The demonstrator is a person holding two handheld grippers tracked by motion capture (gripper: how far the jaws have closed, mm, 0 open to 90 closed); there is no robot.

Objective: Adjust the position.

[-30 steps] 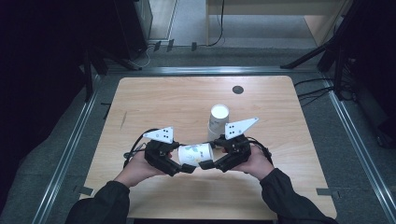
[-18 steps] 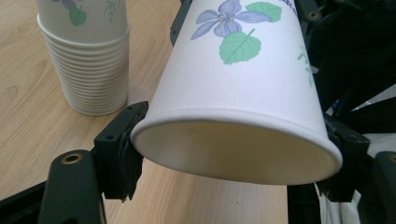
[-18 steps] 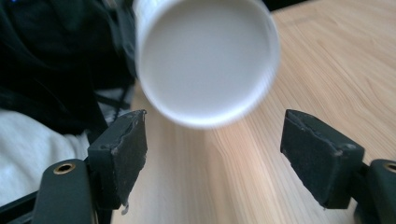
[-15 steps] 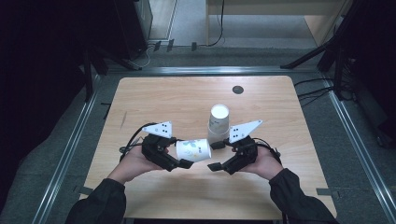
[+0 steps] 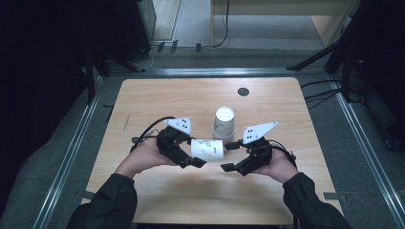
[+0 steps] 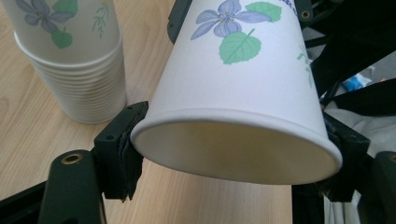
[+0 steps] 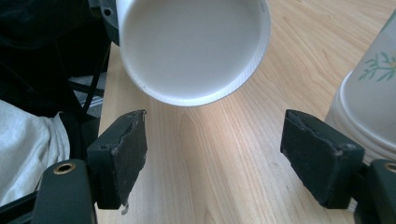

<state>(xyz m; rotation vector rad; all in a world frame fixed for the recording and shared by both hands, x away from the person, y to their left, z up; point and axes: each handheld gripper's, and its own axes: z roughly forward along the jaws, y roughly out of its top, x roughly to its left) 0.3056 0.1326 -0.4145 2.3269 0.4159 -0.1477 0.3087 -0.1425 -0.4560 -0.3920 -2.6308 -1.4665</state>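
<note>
Left claw (image 5: 198, 155): clamped on the rim of one flowered paper cup (image 5: 207, 149), held sideways above the surface (image 5: 157, 98). Right claw (image 5: 229, 156): jaws just spread apart, nothing between them, facing the cup's base. Cup stack (image 5: 223, 125): inverted, just beyond.

The left tongs (image 6: 231, 154) clamp a flowered paper cup (image 6: 238, 88) at its rim, beside a cup stack (image 6: 70, 60) on the wooden table (image 6: 28, 140).

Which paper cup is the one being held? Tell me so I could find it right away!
Look at the wooden table, near its middle where the two hands meet. There the left gripper clamps a single paper cup with a purple flower, lying sideways in the air, unlike the stack of cups standing upside down behind it.
</note>
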